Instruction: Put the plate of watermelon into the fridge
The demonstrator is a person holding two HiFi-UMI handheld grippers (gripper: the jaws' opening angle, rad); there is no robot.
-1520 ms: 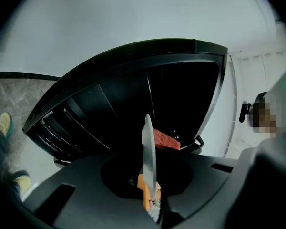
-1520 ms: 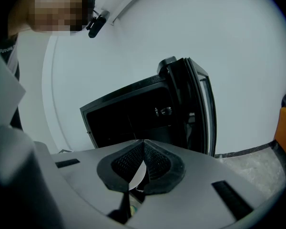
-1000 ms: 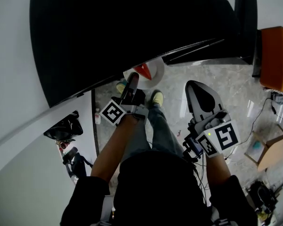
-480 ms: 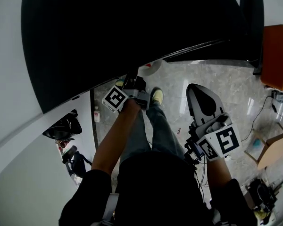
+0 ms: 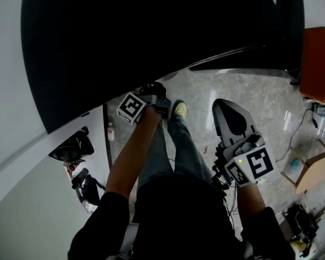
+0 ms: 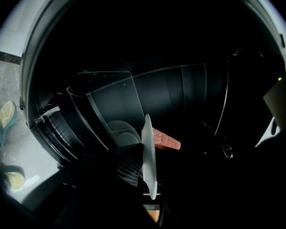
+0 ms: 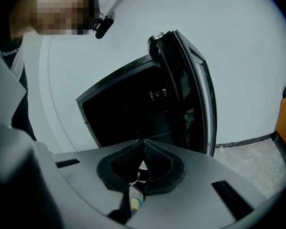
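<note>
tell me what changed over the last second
The left tool, shut on the plate with the watermelon, moved forward into the dark fridge; the plate no longer shows in the head view. The right tool stayed shut and empty, at the same spot outside.

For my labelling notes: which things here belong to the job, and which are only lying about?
Job: plate, watermelon on it, fridge, left hand-held gripper shut on the plate.
Lying about: orange seat, cardboard box, small bottle on the floor; right hand-held gripper, shut, empty.
</note>
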